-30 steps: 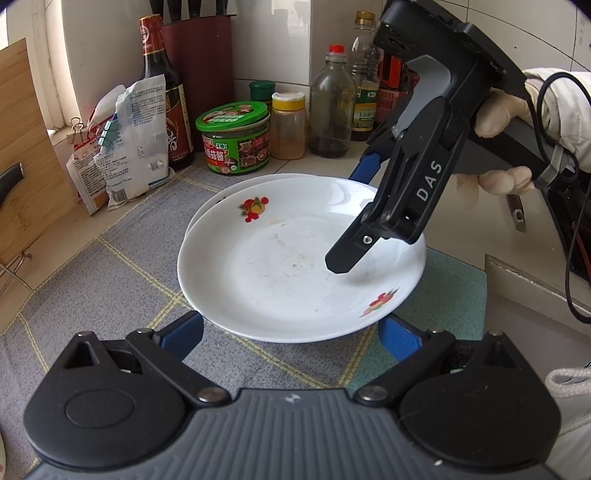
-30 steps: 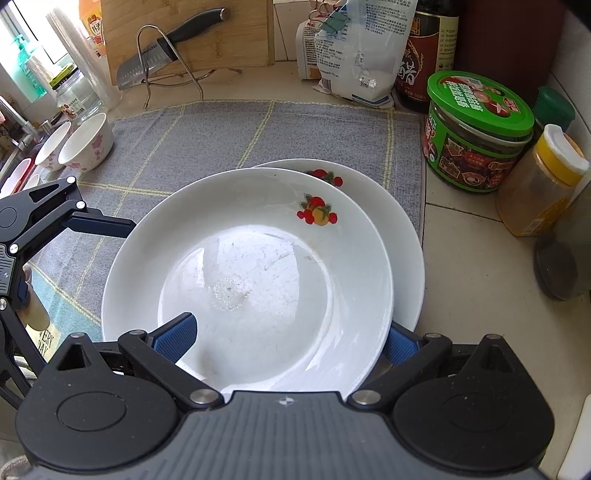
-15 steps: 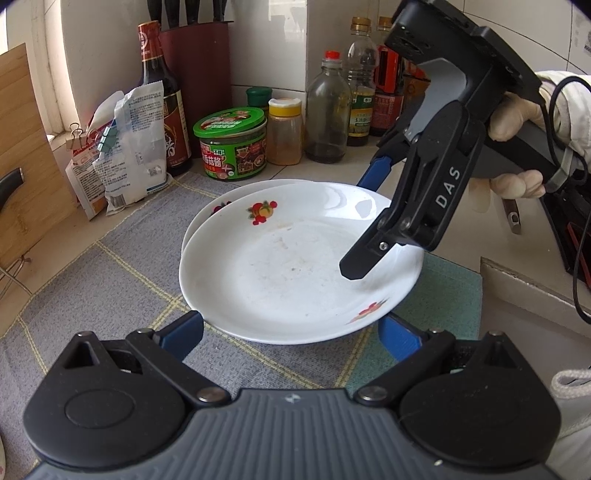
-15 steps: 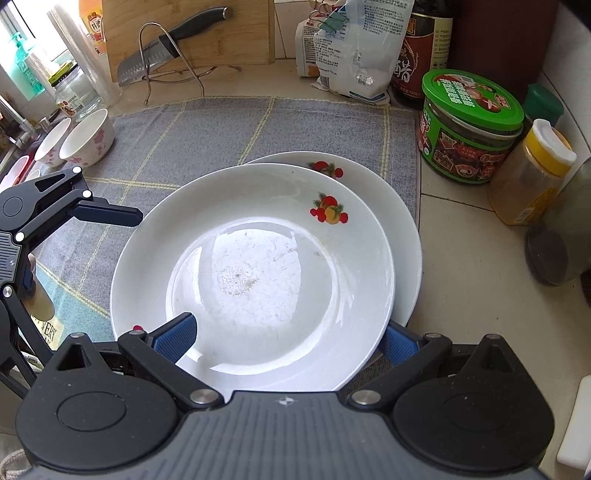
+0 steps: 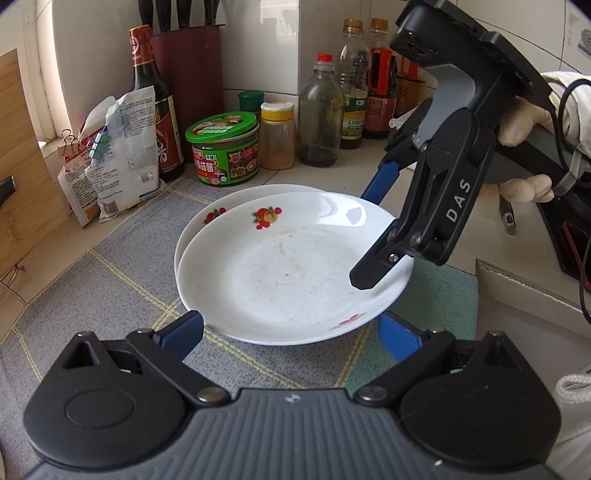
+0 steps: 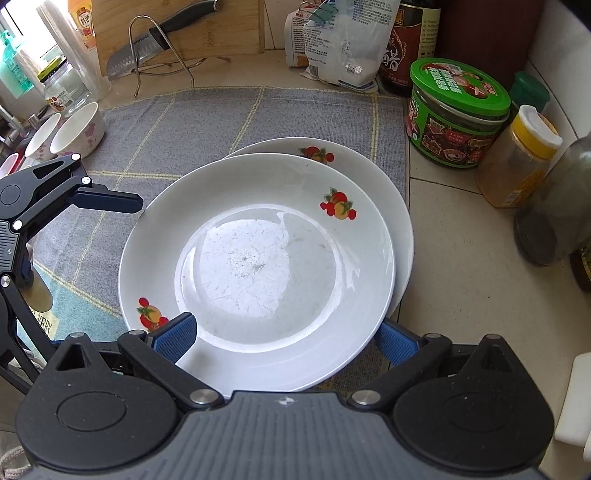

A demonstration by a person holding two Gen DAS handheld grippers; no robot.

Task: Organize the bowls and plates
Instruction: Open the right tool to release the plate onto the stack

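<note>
A white plate with fruit prints (image 5: 280, 273) (image 6: 258, 258) lies on top of a second matching plate (image 5: 221, 201) (image 6: 369, 162), shifted a little off it, on a grey cloth (image 5: 110, 280) (image 6: 221, 118). My right gripper (image 6: 284, 334) is open, its blue pads on either side of the top plate's near rim; it also shows in the left wrist view (image 5: 373, 236). My left gripper (image 5: 290, 328) is open at the plate's opposite rim, empty; it shows at the left of the right wrist view (image 6: 110, 201). Two small white bowls (image 6: 74, 133) stand at the cloth's far left.
A green-lidded jar (image 5: 221, 151) (image 6: 456, 110), a yellow-capped jar (image 5: 277, 134), several bottles (image 5: 321, 114) and a dark sauce bottle (image 5: 153, 107) line the wall. Food bags (image 5: 114, 158), a knife on a wire stand (image 6: 147, 48) and a wooden board (image 6: 177, 26) stand behind the cloth.
The top plate has slid further over the lower plate toward the jars and settled lower. My right gripper moved with it; my left gripper stayed near the plate's rim.
</note>
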